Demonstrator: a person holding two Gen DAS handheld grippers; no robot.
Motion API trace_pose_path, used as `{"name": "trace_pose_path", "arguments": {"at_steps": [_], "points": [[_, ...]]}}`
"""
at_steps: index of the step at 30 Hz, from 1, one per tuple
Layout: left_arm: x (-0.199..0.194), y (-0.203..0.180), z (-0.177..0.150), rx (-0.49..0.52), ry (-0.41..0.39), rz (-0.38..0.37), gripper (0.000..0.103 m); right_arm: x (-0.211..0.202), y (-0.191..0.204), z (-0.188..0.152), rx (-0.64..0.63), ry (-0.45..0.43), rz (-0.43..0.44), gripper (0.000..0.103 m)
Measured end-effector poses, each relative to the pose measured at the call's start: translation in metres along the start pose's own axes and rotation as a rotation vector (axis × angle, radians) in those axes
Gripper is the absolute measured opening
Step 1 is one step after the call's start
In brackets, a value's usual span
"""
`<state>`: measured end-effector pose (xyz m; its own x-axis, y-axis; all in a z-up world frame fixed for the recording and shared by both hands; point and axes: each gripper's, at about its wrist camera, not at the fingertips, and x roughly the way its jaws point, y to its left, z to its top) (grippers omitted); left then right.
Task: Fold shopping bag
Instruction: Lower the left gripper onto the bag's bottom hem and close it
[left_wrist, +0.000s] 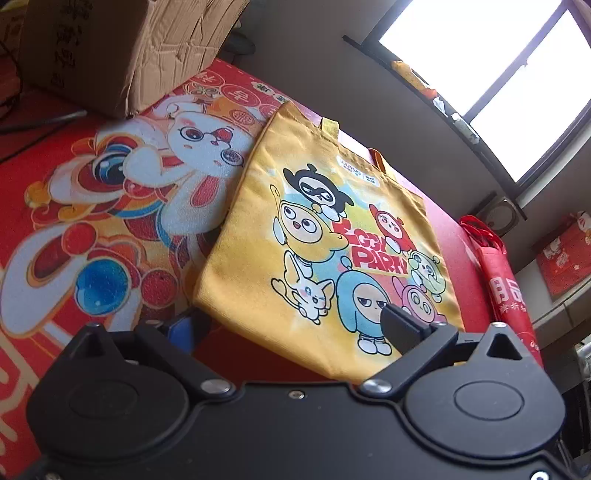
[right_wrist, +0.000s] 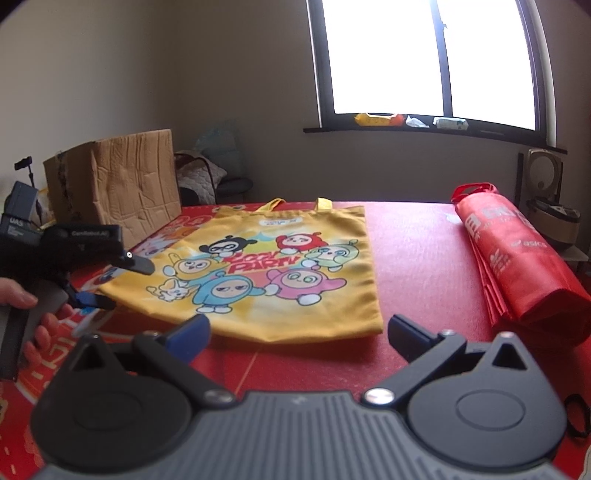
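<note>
Yellow cloth makes up the shopping bag (right_wrist: 280, 266), and it has funny cartoon faces printed on it. It lies flat and unfolded on the red table cover (right_wrist: 417, 258), with its two yellow handles (right_wrist: 321, 203) at the far edge.

The right claw (right_wrist: 295, 332) hangs just in front of the bag's near edge. Its two fingers stand wide apart and nothing is between them. The bag sits straight ahead of this claw, a little past the fingertips.

The left claw (right_wrist: 122, 284) is at the bag's near left corner, held by a hand (right_wrist: 40, 325). It is turned on its side, so one finger is up and one is down. Its fingers are wide too, and the corner of the bag lies near the gap, but nothing is pinched.

A rolled red bag (right_wrist: 517, 266) lies well off to the right of the right claw. A brown cardboard box (right_wrist: 118, 192) stands far behind the left claw.
</note>
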<state>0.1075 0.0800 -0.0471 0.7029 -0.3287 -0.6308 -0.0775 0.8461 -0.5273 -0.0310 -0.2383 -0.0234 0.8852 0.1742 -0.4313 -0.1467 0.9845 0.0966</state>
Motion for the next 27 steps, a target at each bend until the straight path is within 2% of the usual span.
{"name": "trace_pose_path", "arguments": {"at_steps": [7, 12, 22, 24, 26, 27], "points": [[0.001, -0.002, -0.005, -0.032, 0.003, 0.000, 0.095, 0.000, 0.001, -0.001, -0.001, 0.006, -0.001, 0.103], [0.003, -0.009, -0.006, 0.016, -0.016, 0.054, 0.095, 0.001, 0.000, -0.003, 0.002, 0.011, -0.006, 0.103], [0.011, -0.017, -0.008, 0.067, -0.027, 0.077, 0.095, 0.002, -0.001, -0.005, -0.006, 0.017, -0.001, 0.103], [0.011, -0.018, -0.008, 0.072, -0.027, 0.077, 0.093, 0.002, -0.002, -0.006, -0.002, 0.017, -0.003, 0.103], [0.013, -0.019, -0.008, 0.080, -0.030, 0.081, 0.084, 0.002, -0.002, -0.006, -0.010, 0.019, -0.006, 0.103], [0.013, -0.019, -0.008, 0.084, -0.031, 0.084, 0.084, 0.003, -0.002, -0.006, -0.021, 0.021, -0.009, 0.103]]}}
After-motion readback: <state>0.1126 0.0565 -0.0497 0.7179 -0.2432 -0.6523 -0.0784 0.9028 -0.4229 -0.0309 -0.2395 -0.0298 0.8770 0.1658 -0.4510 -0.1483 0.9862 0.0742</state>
